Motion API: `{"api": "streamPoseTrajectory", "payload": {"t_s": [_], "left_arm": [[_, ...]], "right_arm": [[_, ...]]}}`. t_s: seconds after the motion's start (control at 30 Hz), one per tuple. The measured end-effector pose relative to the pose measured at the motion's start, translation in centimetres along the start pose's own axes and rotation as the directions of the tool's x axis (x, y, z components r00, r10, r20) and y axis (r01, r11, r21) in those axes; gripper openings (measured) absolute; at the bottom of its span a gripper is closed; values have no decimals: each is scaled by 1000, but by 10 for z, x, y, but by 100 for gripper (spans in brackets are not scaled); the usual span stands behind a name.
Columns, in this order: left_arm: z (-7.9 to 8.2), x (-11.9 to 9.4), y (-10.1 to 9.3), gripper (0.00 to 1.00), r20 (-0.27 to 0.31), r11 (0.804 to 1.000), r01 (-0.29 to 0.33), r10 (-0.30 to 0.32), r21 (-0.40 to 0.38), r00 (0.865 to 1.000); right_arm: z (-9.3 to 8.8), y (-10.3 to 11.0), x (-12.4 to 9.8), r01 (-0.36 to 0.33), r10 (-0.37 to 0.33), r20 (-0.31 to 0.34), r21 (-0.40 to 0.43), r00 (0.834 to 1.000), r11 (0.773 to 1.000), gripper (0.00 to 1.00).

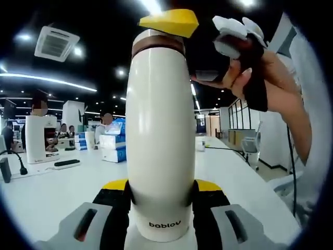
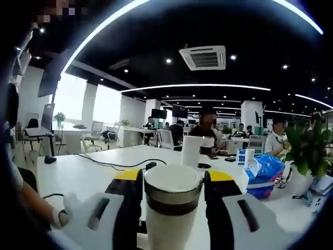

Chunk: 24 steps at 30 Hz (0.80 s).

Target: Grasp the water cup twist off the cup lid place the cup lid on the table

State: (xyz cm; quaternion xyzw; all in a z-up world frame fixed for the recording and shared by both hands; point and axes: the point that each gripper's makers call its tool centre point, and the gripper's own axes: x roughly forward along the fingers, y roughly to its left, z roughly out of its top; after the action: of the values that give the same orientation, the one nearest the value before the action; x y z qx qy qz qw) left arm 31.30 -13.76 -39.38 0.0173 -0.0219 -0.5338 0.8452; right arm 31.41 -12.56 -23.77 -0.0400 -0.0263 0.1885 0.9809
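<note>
— Where is the cup?

— The cream water cup (image 1: 160,140) stands upright, its lower body between the two jaws of the left tongs (image 1: 161,200). The yellow-tipped black jaws press against it on both sides, so the left tongs are clamped on the cup's body, just above the lettering near its base.

— And the lid?

— The lid (image 2: 173,190) is on top of the cup, a pale cap with a dark band under it. In the right gripper view it sits between the jaws of the right tongs (image 2: 173,187), which touch it on either side, so those tongs are gripping the lid.

— How is the person's hand placed?

— In the left gripper view the right tongs come in from the upper right, one yellow jaw tip lying over the lid. A hand (image 1: 260,78) wraps around the black handle behind it, fingers curled, the wrist angled down and away to the right, with a pale sleeve beyond. In the right gripper view the left tongs show at the lower left, and part of a forearm (image 2: 28,205) reaches in from that edge.

— What is underneath?

— A white desk (image 1: 52,192), with a black cable (image 2: 104,162) across it, a blue bag (image 2: 266,174) to the right, and stacked boxes (image 1: 112,143) further back. I cannot tell whether the cup's base touches the desk.
</note>
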Motion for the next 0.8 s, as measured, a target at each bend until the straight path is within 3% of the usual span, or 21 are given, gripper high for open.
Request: {"api": "streamPoseTrajectory", "payload": {"t_s": [0.3,0.43,0.8], "left_arm": [[0,-1,0,48,0,1000,1,-1,-3,1000],[0,-1,0,48,0,1000,1,-1,-1,1000],[0,-1,-1,48,0,1000,0,0,0,1000]], "right_arm": [[-2,5,0,-48,47,-25,-39,999,998,46],[-2,4,-1,-84,84,-29,2,996,997,46],[-2,6,3,-193,193,-33,19,981,981,45]]}}
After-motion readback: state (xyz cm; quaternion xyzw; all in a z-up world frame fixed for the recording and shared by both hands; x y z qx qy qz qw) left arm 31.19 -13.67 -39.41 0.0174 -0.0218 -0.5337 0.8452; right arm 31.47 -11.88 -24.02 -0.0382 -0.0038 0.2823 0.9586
